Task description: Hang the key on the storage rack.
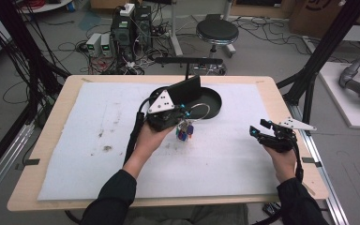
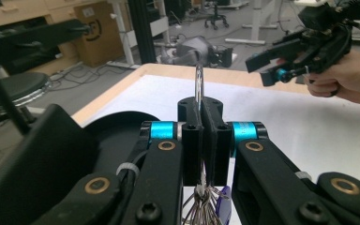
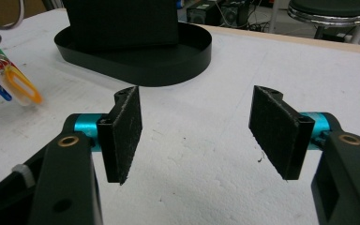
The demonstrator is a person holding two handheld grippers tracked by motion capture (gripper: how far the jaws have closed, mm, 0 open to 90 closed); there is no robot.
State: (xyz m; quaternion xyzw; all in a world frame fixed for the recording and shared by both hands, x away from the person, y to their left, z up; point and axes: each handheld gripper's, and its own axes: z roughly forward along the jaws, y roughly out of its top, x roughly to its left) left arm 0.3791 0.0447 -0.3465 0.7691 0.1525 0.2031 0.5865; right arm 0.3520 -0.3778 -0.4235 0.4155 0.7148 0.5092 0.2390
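A metal key ring [image 2: 199,83] stands up between the jaws of my left gripper [image 2: 200,112], which is shut on it. Several coloured tags [image 1: 184,132] hang from the ring just above the white mat. My left gripper [image 1: 186,114] is at the near rim of a black oval tray [image 1: 214,101], and a black upright panel [image 3: 122,21] stands in the tray. My right gripper [image 1: 258,127] hovers open near the table's right side, with nothing between its pads [image 3: 122,136]. The orange and blue tags [image 3: 9,82] hang at the left edge of the right gripper view.
A white mat [image 1: 98,140] covers most of the wooden table [image 1: 56,108]. Behind the table stand a black stool [image 1: 217,32], boxes of electronics [image 1: 129,28] and loose cables. Black frame posts [image 1: 328,42] rise at both sides.
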